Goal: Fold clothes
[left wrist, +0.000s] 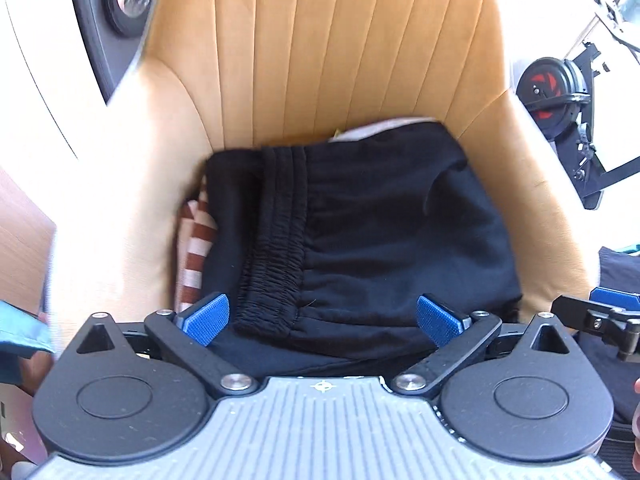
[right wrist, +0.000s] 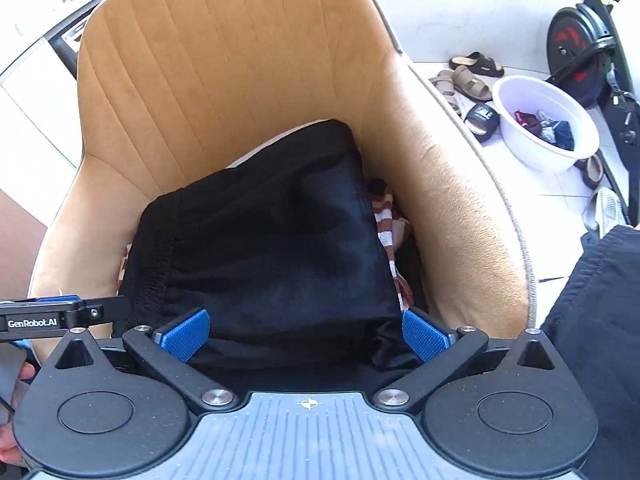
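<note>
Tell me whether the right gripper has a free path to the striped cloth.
Probably not directly. The striped cloth lies mostly under the folded black garment, only its edge showing by the chair's side. The right gripper is open.

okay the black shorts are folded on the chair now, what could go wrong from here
1. The folded black shorts sit on a loose striped garment, so the pile may slump or slide on the tan chair.
2. Both open grippers, left and right, hang close above and could snag the fold.
</note>
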Motion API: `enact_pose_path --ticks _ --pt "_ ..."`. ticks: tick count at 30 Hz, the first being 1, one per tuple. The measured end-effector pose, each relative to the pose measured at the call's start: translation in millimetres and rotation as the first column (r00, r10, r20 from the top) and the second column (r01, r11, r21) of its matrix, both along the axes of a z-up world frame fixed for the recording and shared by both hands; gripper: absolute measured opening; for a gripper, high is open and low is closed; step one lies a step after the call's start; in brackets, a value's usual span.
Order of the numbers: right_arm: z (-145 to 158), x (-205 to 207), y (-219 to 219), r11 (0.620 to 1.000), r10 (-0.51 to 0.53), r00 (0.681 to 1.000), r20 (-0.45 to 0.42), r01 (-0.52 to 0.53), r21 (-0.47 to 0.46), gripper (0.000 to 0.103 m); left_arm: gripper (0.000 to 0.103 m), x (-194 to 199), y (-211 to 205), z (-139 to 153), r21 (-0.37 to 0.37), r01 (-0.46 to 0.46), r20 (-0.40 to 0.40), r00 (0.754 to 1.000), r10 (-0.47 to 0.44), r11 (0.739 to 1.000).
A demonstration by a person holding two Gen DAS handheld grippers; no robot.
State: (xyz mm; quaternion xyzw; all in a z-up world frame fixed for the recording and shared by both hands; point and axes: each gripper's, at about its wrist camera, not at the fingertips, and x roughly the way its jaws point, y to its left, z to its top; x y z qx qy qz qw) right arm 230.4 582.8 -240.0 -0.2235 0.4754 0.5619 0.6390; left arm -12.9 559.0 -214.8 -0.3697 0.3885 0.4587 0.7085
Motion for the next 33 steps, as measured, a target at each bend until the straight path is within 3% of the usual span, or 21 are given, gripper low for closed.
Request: enact_pose_path --ticks 7,10,14,19,24,28,33 --pt "94 -42 -50 0.994 -0.074 0.995 0.069 0.068 0.084 0.102 0.103 -34 -48 86 0.05 0.026 0.025 0.999 -0.027 0.998" --pt "138 -58 -88 0.986 -0.116 0.989 0.094 0.103 0.134 0.102 0.103 -52 -76 112 0.049 0.039 0.021 0.999 -0.04 0.998" --pt "178 -80 -138 0.978 -0.174 0.981 0.079 0.163 0.131 0.102 0.103 -78 -118 141 0.072 0.084 -0.003 0.996 -0.084 0.994" --pt "217 -111 -210 0.962 -0.235 0.969 0.077 0.221 0.159 0.102 0.103 -98 -169 183 0.182 0.178 -0.118 0.98 -0.158 0.967" --pt "248 -158 -275 0.959 -0.244 0.965 0.101 0.224 0.171 0.102 0.103 -114 -211 212 0.231 0.227 -0.141 0.97 -0.198 0.946" --pt "267 -189 -311 0.958 -0.252 0.959 0.127 0.229 0.17 0.102 0.103 -126 -238 229 0.196 0.268 -0.056 0.963 -0.262 0.943" --pt "285 -219 -340 0.961 -0.246 0.952 0.183 0.215 0.175 0.102 0.103 -135 -255 229 0.134 0.245 -0.075 0.969 -0.236 0.96"
